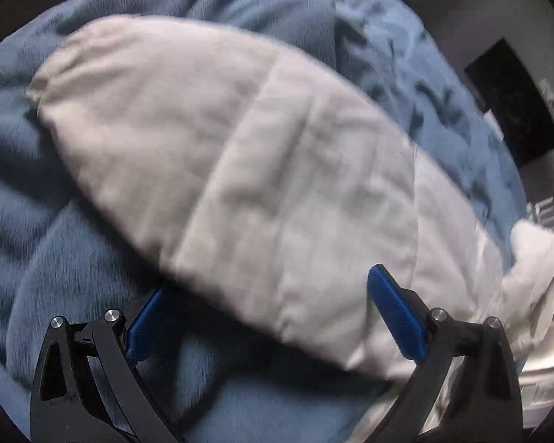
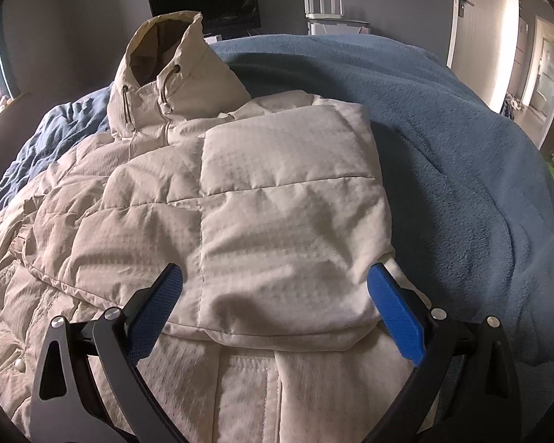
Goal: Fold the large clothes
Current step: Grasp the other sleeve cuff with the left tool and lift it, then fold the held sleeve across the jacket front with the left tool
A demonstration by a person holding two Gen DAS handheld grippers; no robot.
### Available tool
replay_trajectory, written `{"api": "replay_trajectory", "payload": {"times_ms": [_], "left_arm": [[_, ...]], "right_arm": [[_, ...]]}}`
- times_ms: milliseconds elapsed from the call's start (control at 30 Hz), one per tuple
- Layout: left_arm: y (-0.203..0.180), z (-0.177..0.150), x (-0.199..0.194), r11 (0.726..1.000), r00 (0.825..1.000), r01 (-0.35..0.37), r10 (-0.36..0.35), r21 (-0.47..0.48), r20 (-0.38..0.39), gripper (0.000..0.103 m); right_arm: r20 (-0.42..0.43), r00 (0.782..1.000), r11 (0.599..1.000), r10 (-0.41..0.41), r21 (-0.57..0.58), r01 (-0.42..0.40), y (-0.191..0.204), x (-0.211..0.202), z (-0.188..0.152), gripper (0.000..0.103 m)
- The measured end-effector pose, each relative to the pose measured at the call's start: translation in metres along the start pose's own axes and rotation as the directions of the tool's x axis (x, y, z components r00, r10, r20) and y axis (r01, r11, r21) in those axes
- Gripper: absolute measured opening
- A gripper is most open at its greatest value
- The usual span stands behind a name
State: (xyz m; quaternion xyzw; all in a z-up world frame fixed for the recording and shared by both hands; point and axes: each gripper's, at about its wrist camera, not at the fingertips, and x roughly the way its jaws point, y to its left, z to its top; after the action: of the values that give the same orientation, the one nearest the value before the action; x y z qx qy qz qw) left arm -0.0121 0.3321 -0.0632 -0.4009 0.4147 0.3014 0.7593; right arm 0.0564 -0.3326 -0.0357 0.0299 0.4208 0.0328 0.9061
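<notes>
Item: cream quilted puffer jacket with hood (image 2: pixel 240 199), lying front-up on a blue fleece blanket (image 2: pixel 461 140) that covered the bed. Hood (image 2: pixel 166 55) stood propped at the far end, drawcords with toggles hanging at the collar. One sleeve (image 2: pixel 288 199) lay folded across the chest, its cuff end nearest the camera.

Right gripper (image 2: pixel 275 291): jaws spread wide, blue-padded fingers (image 2: pixel 395 313) on either side of the folded sleeve's end, holding nothing.

Left gripper (image 1: pixel 266 306): jaws likewise wide open, nothing held, over a pale padded part of the jacket (image 1: pixel 240 170) that lay on the blanket (image 1: pixel 55 258); this view was blurred, and one finger (image 1: pixel 147 325) sat partly under the fabric's edge.

Background: dark flat monitor (image 2: pixel 210 3), white router with upright antennas (image 2: pixel 323 5), pale door with handle (image 2: pixel 465 3).
</notes>
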Motion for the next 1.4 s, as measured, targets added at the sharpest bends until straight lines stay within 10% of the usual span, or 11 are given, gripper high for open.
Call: {"api": "replay_trajectory", "payload": {"times_ms": [133,500,800,1100,1400], "left_arm": [[0.005,0.014,-0.005,1.0,0.996,0.017,-0.018,0.018,0.091,0.093],[0.037,0.045,-0.016,0.986,0.964,0.159,-0.142,-0.055,0.226,0.029],[-0.028,0.044,-0.074,0.934,0.87,0.32,-0.355,0.157,0.341,0.012],[-0.127,-0.016,-0.148,0.776,0.75,0.365,-0.573,0.515,0.331,0.01],[-0.215,-0.112,-0.168,0.501,0.712,0.374,-0.694,0.781,0.104,0.01]], "right_arm": [[0.008,1.0,0.999,-0.003,-0.039,0.003,0.008,-0.001,0.0,0.096],[0.028,1.0,0.989,-0.003,-0.148,0.007,0.03,-0.004,-0.002,0.096],[0.064,0.997,0.965,-0.036,-0.255,0.052,0.052,-0.011,-0.004,0.096],[0.105,0.994,0.96,-0.005,-0.279,0.035,0.066,-0.03,-0.001,0.096],[0.121,0.992,0.995,0.04,-0.097,-0.028,0.04,-0.046,0.016,0.096]]}}
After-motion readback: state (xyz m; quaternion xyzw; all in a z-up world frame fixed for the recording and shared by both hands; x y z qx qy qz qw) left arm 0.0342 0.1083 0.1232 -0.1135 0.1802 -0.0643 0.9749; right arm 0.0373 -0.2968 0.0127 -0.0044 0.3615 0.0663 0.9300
